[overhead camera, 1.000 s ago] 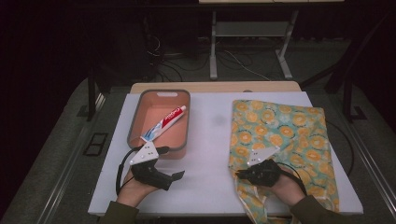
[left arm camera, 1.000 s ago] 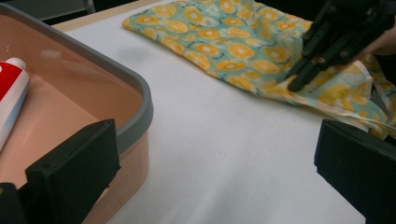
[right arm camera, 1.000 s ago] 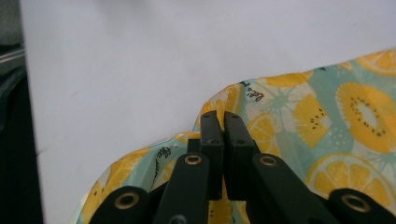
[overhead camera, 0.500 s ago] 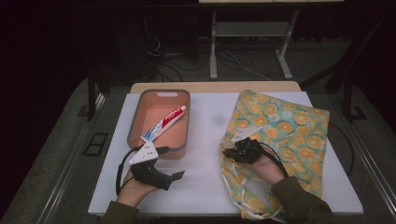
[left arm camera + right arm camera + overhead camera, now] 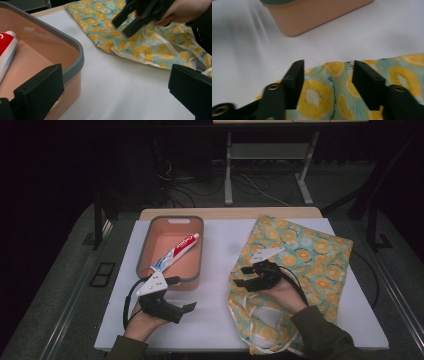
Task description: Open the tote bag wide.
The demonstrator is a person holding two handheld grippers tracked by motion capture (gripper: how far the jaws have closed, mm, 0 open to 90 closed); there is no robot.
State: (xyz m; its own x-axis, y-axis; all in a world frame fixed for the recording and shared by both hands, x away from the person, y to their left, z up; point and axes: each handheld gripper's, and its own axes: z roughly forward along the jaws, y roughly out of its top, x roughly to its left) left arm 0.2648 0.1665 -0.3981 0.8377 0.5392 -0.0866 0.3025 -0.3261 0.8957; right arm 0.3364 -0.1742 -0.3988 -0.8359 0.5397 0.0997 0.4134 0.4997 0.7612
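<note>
Right gripper view: the right gripper [image 5: 325,82] has just been opening, jaws apart, gripping nothing above the fruit-print bag [image 5: 317,98]; the left gripper [image 5: 112,92] gapes wide, empty.

free: table [image 5: 220,320] middle strip and near edge | blocked: tray [image 5: 145,255] left — bag [image 5: 310,255] right
</note>
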